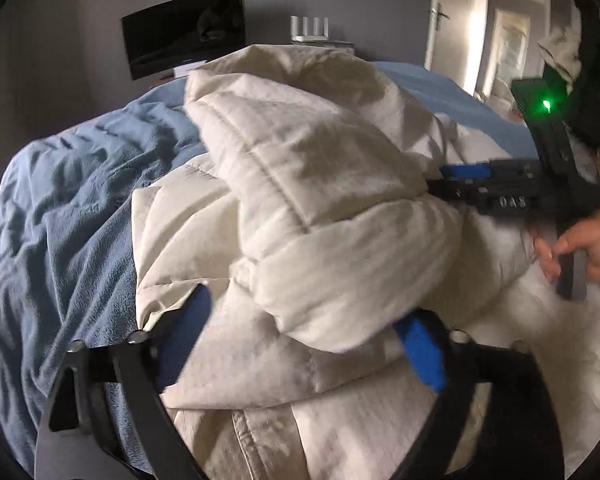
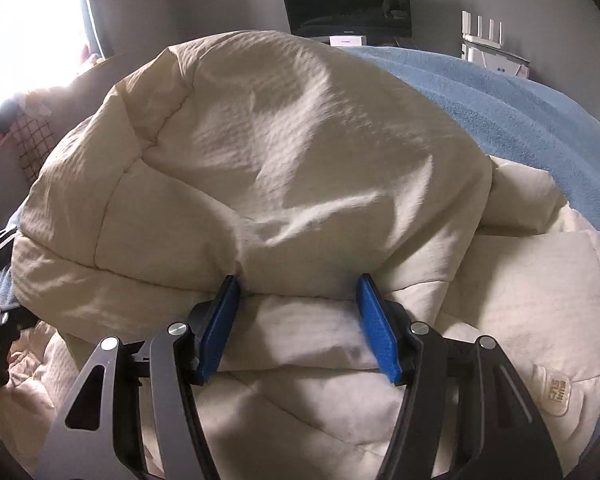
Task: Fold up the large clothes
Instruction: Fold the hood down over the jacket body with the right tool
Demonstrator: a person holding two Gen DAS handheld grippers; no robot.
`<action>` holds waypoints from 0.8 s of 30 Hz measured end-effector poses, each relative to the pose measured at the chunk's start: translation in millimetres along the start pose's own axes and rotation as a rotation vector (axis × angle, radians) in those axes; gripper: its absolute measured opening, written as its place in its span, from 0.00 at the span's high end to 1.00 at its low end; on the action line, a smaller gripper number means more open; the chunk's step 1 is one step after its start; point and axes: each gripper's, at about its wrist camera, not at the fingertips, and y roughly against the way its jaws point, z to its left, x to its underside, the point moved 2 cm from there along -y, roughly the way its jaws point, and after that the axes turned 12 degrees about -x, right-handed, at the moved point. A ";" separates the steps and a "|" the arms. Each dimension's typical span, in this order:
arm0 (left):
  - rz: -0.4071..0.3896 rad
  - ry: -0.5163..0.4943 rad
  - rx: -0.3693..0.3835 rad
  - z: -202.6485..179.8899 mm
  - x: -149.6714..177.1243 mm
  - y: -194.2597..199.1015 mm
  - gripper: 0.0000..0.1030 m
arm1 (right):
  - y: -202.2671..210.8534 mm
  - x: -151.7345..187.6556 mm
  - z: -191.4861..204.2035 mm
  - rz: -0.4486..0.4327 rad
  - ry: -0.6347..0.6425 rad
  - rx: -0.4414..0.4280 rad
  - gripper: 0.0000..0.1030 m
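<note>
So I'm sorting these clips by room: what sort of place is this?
Most likely a bedroom: a cream quilted padded garment lies on a bed covered by a blue fleece blanket, with a dark flat screen against the grey wall and a white door nearby.

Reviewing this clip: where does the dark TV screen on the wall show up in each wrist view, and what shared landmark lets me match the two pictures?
Left wrist view: the TV screen sits upper left of centre, above the cream quilted coat.
Right wrist view: the TV screen sits at the top edge, right of centre, above the coat.
Shared landmark: the white router with upright antennas, right of the screen in both.
</note>
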 end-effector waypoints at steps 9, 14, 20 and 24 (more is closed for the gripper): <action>-0.229 0.050 0.068 -3.6 -30.3 54.7 0.07 | 1.5 3.5 -15.1 -0.054 -0.036 -0.066 0.44; -0.196 0.069 0.092 -17.0 -47.4 37.2 0.45 | 1.0 7.5 -10.1 -0.063 -0.018 -0.052 0.44; -0.021 0.034 -0.010 -12.6 -21.8 -18.1 0.51 | 10.8 8.3 -6.9 -0.082 -0.036 -0.088 0.44; 0.034 0.067 0.021 4.0 -4.5 -39.6 0.51 | 28.6 0.5 -7.1 -0.127 -0.071 -0.128 0.44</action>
